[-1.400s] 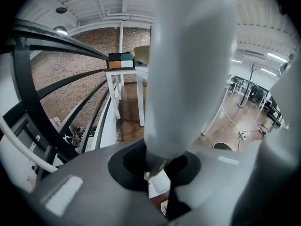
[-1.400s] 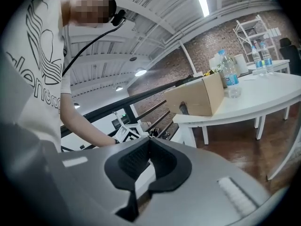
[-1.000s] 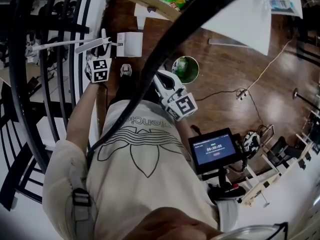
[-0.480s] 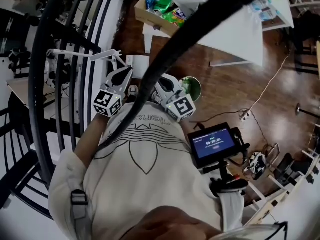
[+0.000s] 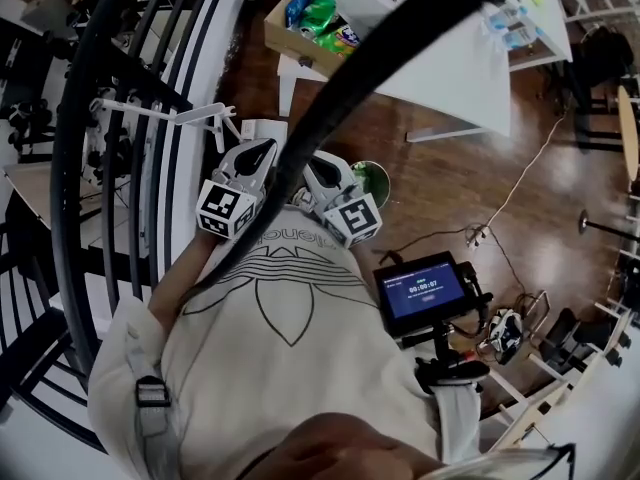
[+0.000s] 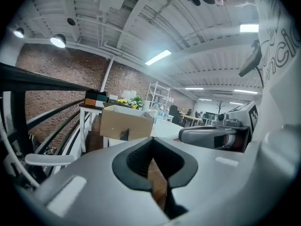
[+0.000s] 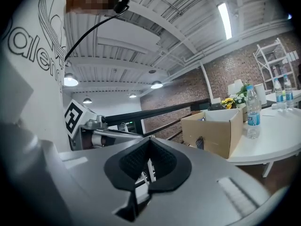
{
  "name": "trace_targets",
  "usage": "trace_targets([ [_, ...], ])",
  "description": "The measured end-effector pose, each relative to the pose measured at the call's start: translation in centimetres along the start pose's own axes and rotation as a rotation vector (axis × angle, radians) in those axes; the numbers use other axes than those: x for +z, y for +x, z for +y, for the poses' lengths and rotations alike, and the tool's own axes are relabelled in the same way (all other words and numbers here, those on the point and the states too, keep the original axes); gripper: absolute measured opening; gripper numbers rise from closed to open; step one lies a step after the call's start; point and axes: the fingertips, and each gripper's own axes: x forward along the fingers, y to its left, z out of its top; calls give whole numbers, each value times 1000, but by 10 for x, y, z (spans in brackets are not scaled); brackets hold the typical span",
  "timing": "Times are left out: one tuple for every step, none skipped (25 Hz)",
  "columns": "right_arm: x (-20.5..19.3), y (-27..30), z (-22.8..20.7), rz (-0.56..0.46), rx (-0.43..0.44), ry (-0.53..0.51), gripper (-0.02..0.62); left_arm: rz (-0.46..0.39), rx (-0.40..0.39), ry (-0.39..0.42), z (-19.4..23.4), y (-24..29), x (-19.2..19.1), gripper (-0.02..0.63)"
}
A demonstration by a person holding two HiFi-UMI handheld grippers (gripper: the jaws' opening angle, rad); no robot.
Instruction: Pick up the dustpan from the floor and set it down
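Observation:
The white long-handled dustpan (image 5: pixel 160 111) stands by the black railing, its pan (image 5: pixel 262 130) on the wooden floor, and neither gripper touches it. My left gripper (image 5: pixel 266 148) is raised in front of the person's chest, shut and empty. In the left gripper view the left gripper (image 6: pixel 151 139) has its jaws meeting with nothing between them. My right gripper (image 5: pixel 309 162) is held right beside it, also shut and empty. In the right gripper view the right gripper (image 7: pixel 149 141) has its tips together, and the left gripper's marker cube (image 7: pixel 74 117) shows beside it.
A black railing (image 5: pixel 100 168) runs along the left. A green bin (image 5: pixel 374 177) sits on the floor just past the right gripper. Further off stands a white table (image 5: pixel 450 58) with a cardboard box (image 5: pixel 320 18) of packets. A cable (image 5: pixel 520 168) crosses the floor at right.
My left gripper has let go of the dustpan handle, shut, and risen to sit beside the right gripper at the chest. The right gripper has risen slightly.

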Motion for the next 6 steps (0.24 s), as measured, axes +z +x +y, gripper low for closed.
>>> trace_targets([
  [-1,0,-1,2,0,-4,0,-2,-8,5,-2,1,-1,20],
  [-3,-1,-1,5,1,-6,0,-2,-16,13,-5,2,-2,20],
  [-4,-2,-1,7,0,-6,0,1,-24,22,-8,2,-3,20],
  [-5,-2,-1,9,-1,-5,0,5,-32,28,-11,3,-5,20],
  [-5,-3,-1,10,-2,-4,0,8,-39,32,-13,3,-6,20],
  [-6,-4,-1,11,-2,-3,0,11,-46,36,-15,4,-6,20],
])
